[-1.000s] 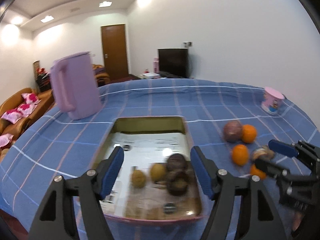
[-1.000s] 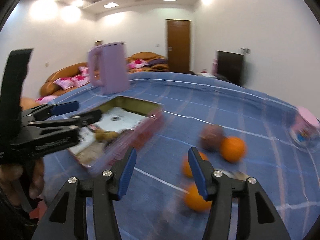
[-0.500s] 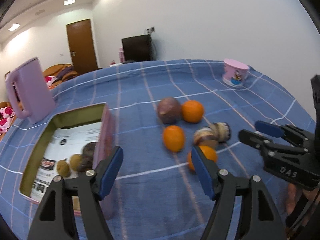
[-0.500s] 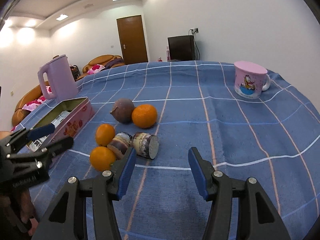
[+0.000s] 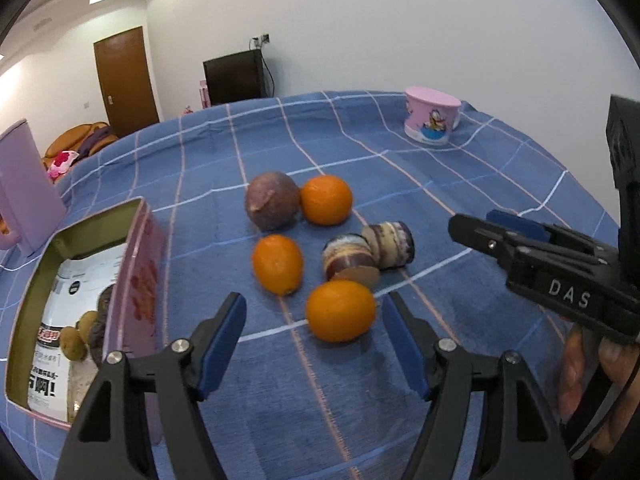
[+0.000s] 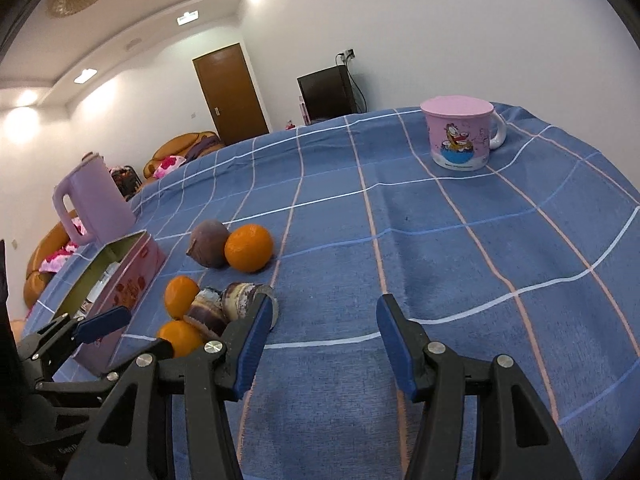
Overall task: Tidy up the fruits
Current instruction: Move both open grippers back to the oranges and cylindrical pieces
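Three oranges lie on the blue checked cloth: a near one [image 5: 341,310], a left one [image 5: 277,263] and a far one [image 5: 326,199]. A purple round fruit [image 5: 272,200] touches the far orange. Two striped brown pieces [image 5: 370,248] lie beside them. My left gripper [image 5: 314,344] is open, empty, just short of the near orange. My right gripper [image 6: 320,338] is open and empty, to the right of the fruit group [image 6: 216,280]. The pink tin [image 5: 80,312] at left holds small brown fruits [image 5: 76,336].
A pink lidded mug [image 6: 460,136] stands at the far right of the table. A lilac kettle [image 6: 94,200] stands behind the tin [image 6: 116,276]. The right gripper shows at the right in the left wrist view [image 5: 496,224]. Sofas and a door lie beyond.
Both grippers swung from the tin toward the loose fruit. The left one has closed in on the near orange. Both stayed open and empty.
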A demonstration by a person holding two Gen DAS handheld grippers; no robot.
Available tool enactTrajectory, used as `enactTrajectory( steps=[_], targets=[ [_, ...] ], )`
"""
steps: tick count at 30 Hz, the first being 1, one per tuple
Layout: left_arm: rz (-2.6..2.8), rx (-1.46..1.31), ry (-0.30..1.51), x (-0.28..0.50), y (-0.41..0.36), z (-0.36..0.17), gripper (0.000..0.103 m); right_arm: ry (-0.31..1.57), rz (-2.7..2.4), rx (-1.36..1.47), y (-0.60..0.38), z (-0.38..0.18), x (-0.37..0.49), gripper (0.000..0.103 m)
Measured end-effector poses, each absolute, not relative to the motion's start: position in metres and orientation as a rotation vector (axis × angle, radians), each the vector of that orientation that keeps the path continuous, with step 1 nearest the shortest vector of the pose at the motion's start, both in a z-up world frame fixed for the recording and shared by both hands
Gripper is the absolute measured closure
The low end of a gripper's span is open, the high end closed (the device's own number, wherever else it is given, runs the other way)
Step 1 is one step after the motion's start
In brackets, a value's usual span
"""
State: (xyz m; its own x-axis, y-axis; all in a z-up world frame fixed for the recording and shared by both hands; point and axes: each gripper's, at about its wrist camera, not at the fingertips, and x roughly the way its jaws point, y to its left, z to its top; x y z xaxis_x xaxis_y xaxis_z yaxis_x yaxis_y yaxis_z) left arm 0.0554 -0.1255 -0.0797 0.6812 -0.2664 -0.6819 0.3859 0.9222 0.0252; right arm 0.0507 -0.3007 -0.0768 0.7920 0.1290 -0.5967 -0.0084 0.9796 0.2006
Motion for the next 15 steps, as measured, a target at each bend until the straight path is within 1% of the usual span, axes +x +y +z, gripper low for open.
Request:
enactTrajectory(
  steps=[4, 6, 7, 8, 9, 15],
  targets=[
    [-0.413, 0.186, 0.791, 0.062, -0.131, -0.085, 0.03, 0.666, 0.076, 0.171, -0.297, -0.077, 0.052, 0.047],
    [-0.416, 0.173, 0.806, 0.066, -0.132, -0.087, 0.035, 0.676, 0.08, 0.166, -0.296, -0.078, 0.054, 0.047],
    [-0.429, 0.161, 0.82, 0.068, -0.131, -0.088, 0.048, 0.679, 0.08, 0.162, -0.295, -0.078, 0.055, 0.047],
    [-0.441, 0.149, 0.834, 0.07, -0.13, -0.089, 0.057, 0.678, 0.084, 0.156, -0.293, -0.078, 0.056, 0.047],
    [-0.454, 0.136, 0.841, 0.07, -0.128, -0.09, 0.062, 0.678, 0.089, 0.151, -0.291, -0.077, 0.056, 0.047],
    [-0.42, 0.078, 0.786, 0.067, -0.106, -0.082, 0.062, 0.686, 0.13, 0.118, -0.274, -0.073, 0.068, 0.047]
  ],
)
